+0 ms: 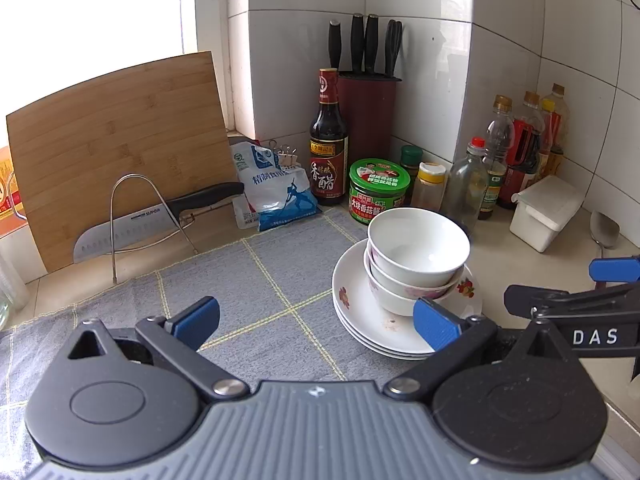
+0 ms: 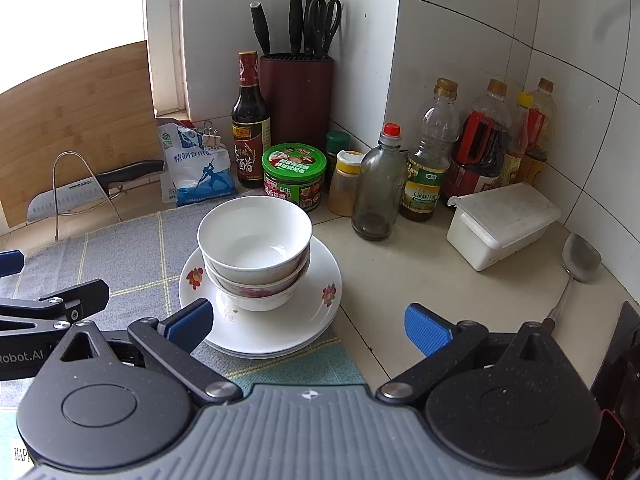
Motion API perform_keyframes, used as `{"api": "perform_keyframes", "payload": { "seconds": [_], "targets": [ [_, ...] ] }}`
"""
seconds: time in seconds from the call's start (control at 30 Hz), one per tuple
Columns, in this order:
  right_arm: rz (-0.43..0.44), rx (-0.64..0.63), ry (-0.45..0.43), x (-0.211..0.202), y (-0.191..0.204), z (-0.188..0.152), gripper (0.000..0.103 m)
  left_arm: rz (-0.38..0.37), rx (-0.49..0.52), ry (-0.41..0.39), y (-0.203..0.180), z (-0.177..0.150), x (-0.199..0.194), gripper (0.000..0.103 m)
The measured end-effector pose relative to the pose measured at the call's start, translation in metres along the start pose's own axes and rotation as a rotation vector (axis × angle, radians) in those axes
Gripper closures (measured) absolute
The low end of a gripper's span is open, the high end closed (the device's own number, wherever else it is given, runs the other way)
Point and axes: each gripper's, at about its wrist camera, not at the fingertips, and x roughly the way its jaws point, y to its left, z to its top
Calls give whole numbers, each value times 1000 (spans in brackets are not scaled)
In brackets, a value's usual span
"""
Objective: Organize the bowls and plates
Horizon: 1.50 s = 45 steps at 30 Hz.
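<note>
Three white bowls [image 1: 416, 256] [image 2: 254, 246] sit nested on a stack of white flowered plates [image 1: 352, 312] [image 2: 316, 300], at the right edge of a grey checked cloth [image 1: 248, 280] [image 2: 120, 256]. My left gripper [image 1: 316, 322] is open and holds nothing; its right blue pad [image 1: 436, 326] is near the front rim of the plates. My right gripper [image 2: 308, 326] is also open and holds nothing, low in front of the plate stack, with its left pad [image 2: 190, 322] over the plates' front-left rim. The right gripper's tip [image 1: 612, 276] shows at the right in the left wrist view.
Behind the stack stand a green-lidded jar [image 2: 294, 174], a dark vinegar bottle [image 2: 250, 120], a knife block [image 2: 296, 92] and several oil and sauce bottles [image 2: 428, 152]. A white lidded box [image 2: 500, 224] and metal spoon [image 2: 578, 264] lie right. A cutting board [image 1: 112, 152], knife and wire rack [image 1: 136, 220] stand left.
</note>
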Motion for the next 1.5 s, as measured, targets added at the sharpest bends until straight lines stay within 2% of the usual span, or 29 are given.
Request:
{"api": "perform_keyframes", "payload": {
  "seconds": [1.5],
  "targets": [
    [-17, -1, -2, -2, -3, 0, 0, 5, 2, 0, -4, 0, -1, 1]
  ]
}}
